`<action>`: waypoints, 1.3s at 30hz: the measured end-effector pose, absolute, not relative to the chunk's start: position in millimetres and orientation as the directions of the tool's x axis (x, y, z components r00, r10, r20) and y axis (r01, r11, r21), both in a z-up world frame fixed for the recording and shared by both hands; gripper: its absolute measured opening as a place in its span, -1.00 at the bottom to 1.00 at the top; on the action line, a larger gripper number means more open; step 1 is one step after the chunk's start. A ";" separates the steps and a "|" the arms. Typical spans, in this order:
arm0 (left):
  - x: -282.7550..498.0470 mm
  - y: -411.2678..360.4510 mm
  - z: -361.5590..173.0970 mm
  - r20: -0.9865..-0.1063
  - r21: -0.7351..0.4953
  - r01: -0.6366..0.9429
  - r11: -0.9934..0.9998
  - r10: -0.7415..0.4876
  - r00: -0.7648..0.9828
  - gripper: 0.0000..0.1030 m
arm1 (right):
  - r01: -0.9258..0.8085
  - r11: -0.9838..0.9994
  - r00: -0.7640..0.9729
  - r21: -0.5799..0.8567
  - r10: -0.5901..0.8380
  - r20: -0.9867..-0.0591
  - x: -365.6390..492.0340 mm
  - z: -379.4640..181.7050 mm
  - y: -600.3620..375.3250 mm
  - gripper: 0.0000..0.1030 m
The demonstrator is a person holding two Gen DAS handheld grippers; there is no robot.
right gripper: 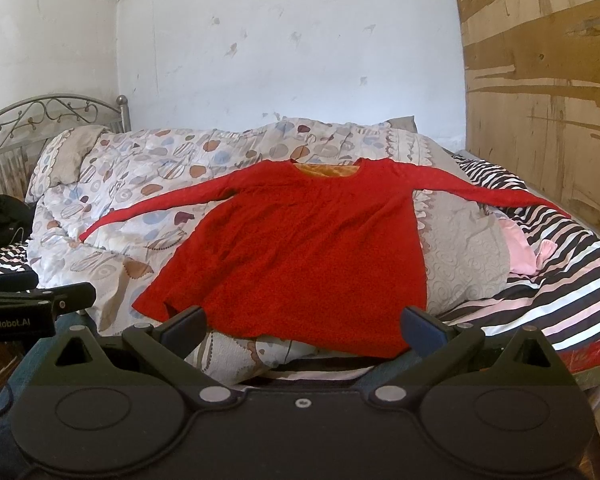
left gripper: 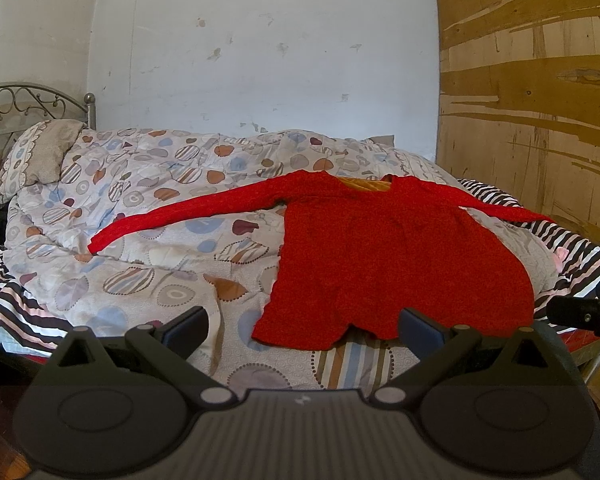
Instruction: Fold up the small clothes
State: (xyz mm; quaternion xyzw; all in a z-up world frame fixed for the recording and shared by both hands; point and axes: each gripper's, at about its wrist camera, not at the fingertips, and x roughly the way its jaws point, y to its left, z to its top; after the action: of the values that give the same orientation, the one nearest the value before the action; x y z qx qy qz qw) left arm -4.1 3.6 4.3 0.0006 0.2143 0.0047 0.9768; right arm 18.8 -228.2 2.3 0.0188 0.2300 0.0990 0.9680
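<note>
Red long-sleeved top [left gripper: 380,248] [right gripper: 300,248], unfolded, lying flat and face up on bed. Neckline at far end, showing orange lining inside; hem nearest camera, slightly rumpled, flared wider than chest. Both sleeves spread straight out to sides, left one reaching across patterned quilt [left gripper: 140,184] [right gripper: 148,168], right one onto striped sheet [left gripper: 588,256] [right gripper: 572,280].

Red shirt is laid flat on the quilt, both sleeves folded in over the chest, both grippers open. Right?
Not quite. The red shirt lies flat on the quilt, but both sleeves are spread out sideways, as the right wrist view shows. The left gripper and right gripper are open.
</note>
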 end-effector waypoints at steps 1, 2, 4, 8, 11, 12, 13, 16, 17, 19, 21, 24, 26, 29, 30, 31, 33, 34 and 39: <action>-4.5 3.8 4.7 -0.418 0.003 -0.008 1.000 0.009 0.908 0.99 | -0.183 0.980 0.874 0.082 0.200 -0.442 19.2 2.7 -228.5 0.99; -4.1 3.5 4.3 -0.418 0.003 -0.008 1.000 0.009 0.908 0.99 | -0.183 0.980 0.874 0.082 0.200 -0.442 19.3 2.7 -228.6 0.99; -4.2 3.5 4.4 -0.419 0.003 -0.008 1.000 0.009 0.908 0.99 | -0.184 0.980 0.874 0.081 0.201 -0.444 18.9 2.0 -228.6 0.99; -4.3 3.5 4.5 -0.418 0.003 -0.009 1.000 0.010 0.908 0.99 | -0.184 0.980 0.872 0.082 0.201 -0.446 17.2 0.7 -227.7 0.99; -4.3 3.4 4.5 -0.418 0.003 -0.009 1.000 0.009 0.908 0.99 | -0.186 0.979 0.872 0.080 0.202 -0.446 13.6 -2.9 -222.5 0.99; -4.4 3.4 4.6 -0.418 0.003 -0.009 1.000 0.009 0.908 0.99 | -0.187 0.979 0.872 0.080 0.203 -0.446 15.0 -1.9 -223.5 0.99; -4.2 3.3 4.4 -0.418 0.003 -0.009 1.000 0.009 0.908 0.99 | -0.188 0.979 0.871 0.081 0.204 -0.447 14.2 -2.5 -222.9 0.99; -4.3 3.4 4.6 -0.418 0.002 -0.009 1.000 0.009 0.908 0.99 | -0.188 0.979 0.870 0.081 0.204 -0.448 14.8 -2.5 -223.4 0.99; -4.1 3.1 4.3 -0.419 0.004 -0.010 1.000 0.010 0.908 0.99 | -0.189 0.979 0.870 0.081 0.206 -0.448 14.4 -2.9 -223.1 0.99; -4.0 3.3 4.5 -0.423 0.004 -0.010 1.000 0.011 0.906 0.99 | -0.189 0.979 0.870 0.081 0.205 -0.449 14.4 -3.2 -222.9 0.99; -3.7 4.0 4.7 -0.428 0.005 -0.010 1.000 0.012 0.904 0.99 | -0.188 0.979 0.867 0.080 0.203 -0.454 11.9 -5.7 -220.2 0.99; -1.8 4.5 4.4 -0.439 0.006 -0.008 1.000 0.010 0.898 0.99 | -0.180 0.980 0.860 0.082 0.197 -0.471 14.4 -6.7 -220.0 0.99; 2.6 5.6 5.1 -0.455 -0.004 -0.005 1.000 0.003 0.890 0.99 | -0.168 0.983 0.854 0.078 0.185 -0.486 17.7 -5.2 -219.9 0.99; 14.5 8.0 6.8 -0.487 -0.013 -0.013 1.000 0.005 0.874 0.99 | -0.170 0.978 0.834 0.119 0.208 -0.511 27.4 -0.8 -226.1 0.99; 19.7 8.3 7.6 -0.499 -0.004 -0.018 1.000 0.013 0.867 0.99 | -0.167 0.976 0.826 0.141 0.217 -0.520 29.6 -1.0 -227.2 0.99; 24.5 8.3 8.3 -0.508 0.012 -0.029 1.000 0.031 0.861 0.99 | -0.164 0.975 0.818 0.148 0.218 -0.532 33.9 0.0 -228.4 0.99; 33.1 8.9 10.1 -0.517 0.041 -0.065 0.997 0.077 0.852 0.99 | -0.151 0.980 0.811 0.128 0.197 -0.551 40.8 2.5 -227.0 0.99; 37.8 10.5 11.0 -0.522 0.048 -0.080 0.996 0.093 0.848 0.99 | -0.145 0.983 0.812 0.110 0.181 -0.554 44.2 4.8 -225.7 0.99; 61.3 20.1 21.0 -0.541 0.030 -0.094 0.995 0.095 0.835 0.99 | -0.140 0.990 0.805 0.023 0.127 -0.579 61.9 12.3 -222.4 0.99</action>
State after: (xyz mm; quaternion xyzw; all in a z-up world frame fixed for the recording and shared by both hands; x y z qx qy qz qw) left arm 61.3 20.1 21.0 0.0010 0.2827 0.0493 0.9580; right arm 61.9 -222.4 12.3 -0.0106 0.3039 0.0703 0.9501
